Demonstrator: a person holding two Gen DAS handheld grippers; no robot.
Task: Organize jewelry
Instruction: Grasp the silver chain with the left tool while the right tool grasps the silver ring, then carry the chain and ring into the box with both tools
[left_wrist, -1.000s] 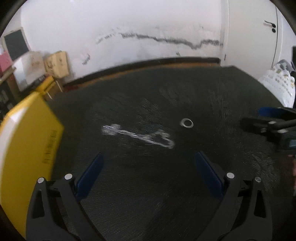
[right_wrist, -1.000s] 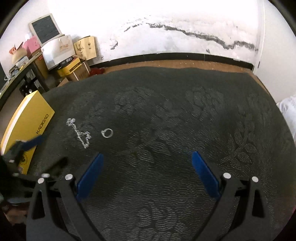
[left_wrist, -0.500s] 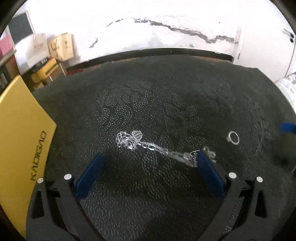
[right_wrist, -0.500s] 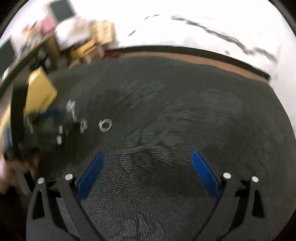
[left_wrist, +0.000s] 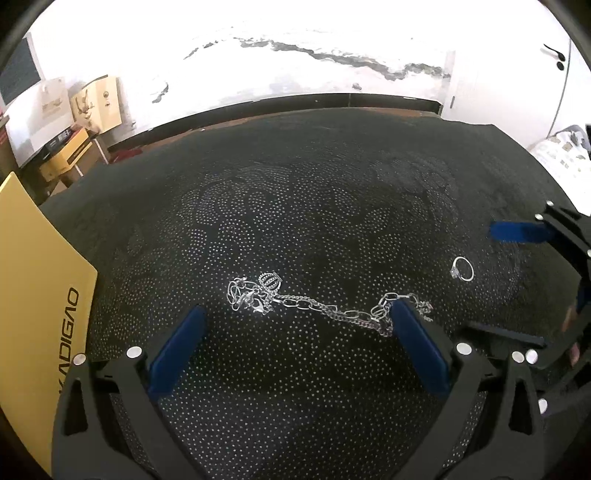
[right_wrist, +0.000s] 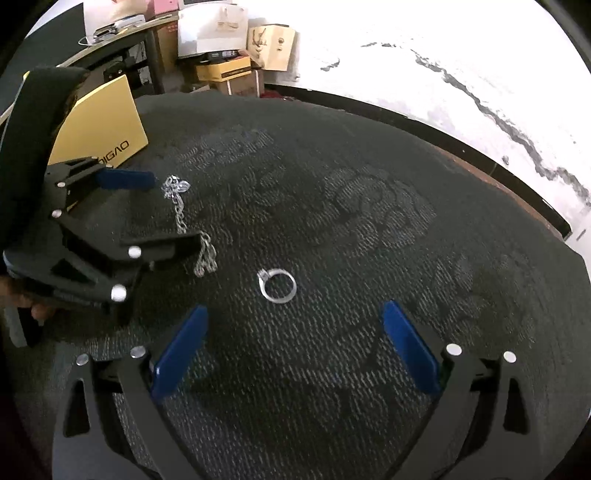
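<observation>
Dark patterned cloth covers the work surface, with a white cracked wall behind and cardboard boxes stacked at the far left. A yellow box printed KADIGAO lies at the cloth's left edge.

A silver chain necklace lies stretched on the cloth, with its crown-shaped pendant and bunched links at the left end. The left gripper is low over it with both blue fingers spread wide apart, straddling the chain; the right finger's tip sits on or just over the chain's right end, contact unclear. Nothing is held.

A silver ring with a small stone lies flat on the cloth, just right of the chain's end. The right gripper hovers near it, fingers wide apart and empty, the ring lying just ahead of the 2 blue pads. In the left wrist view the ring sits between chain and right gripper.
</observation>
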